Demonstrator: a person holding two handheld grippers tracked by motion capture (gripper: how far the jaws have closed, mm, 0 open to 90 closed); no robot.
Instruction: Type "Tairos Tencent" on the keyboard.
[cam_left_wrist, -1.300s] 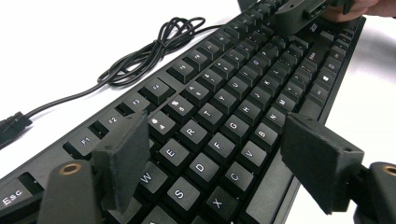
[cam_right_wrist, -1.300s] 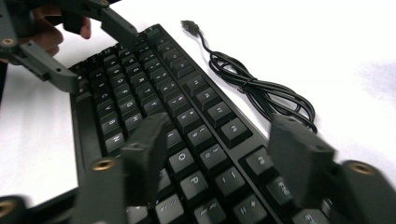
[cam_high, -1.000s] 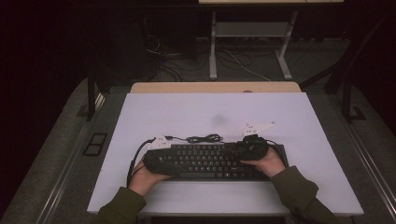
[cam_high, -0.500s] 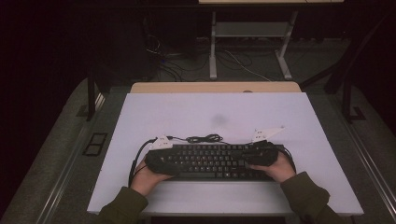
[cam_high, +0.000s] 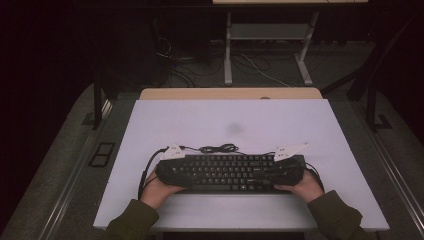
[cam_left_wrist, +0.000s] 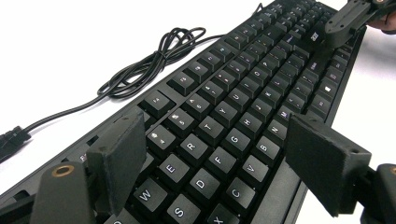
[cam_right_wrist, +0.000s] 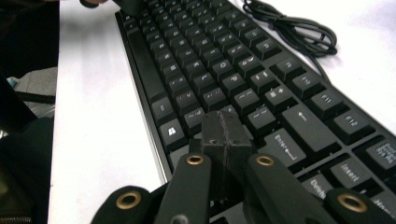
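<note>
A black keyboard (cam_high: 230, 172) lies across the front middle of the white table (cam_high: 225, 120), its coiled cable (cam_high: 217, 148) just behind it. My left gripper (cam_high: 170, 164) is at the keyboard's left end. In the left gripper view it (cam_left_wrist: 215, 140) is open, with one pad (cam_left_wrist: 119, 163) over the back rows and the other pad (cam_left_wrist: 322, 163) past the front edge, keys (cam_left_wrist: 233, 107) between them. My right gripper (cam_high: 290, 164) is at the right end. Seen up close, it (cam_right_wrist: 223, 126) is shut on nothing, just above the keys (cam_right_wrist: 224, 70) near Enter.
A wooden desk edge (cam_high: 230, 93) runs along the far side of the table. Metal frame legs (cam_high: 228, 50) and loose cables lie on the dark floor beyond. A floor socket plate (cam_high: 101, 154) sits left of the table. Bare white surface stretches behind the keyboard.
My right hand and its gripper have slid rightward along the keyboard to its right end. The left hand and the keyboard have stayed put.
</note>
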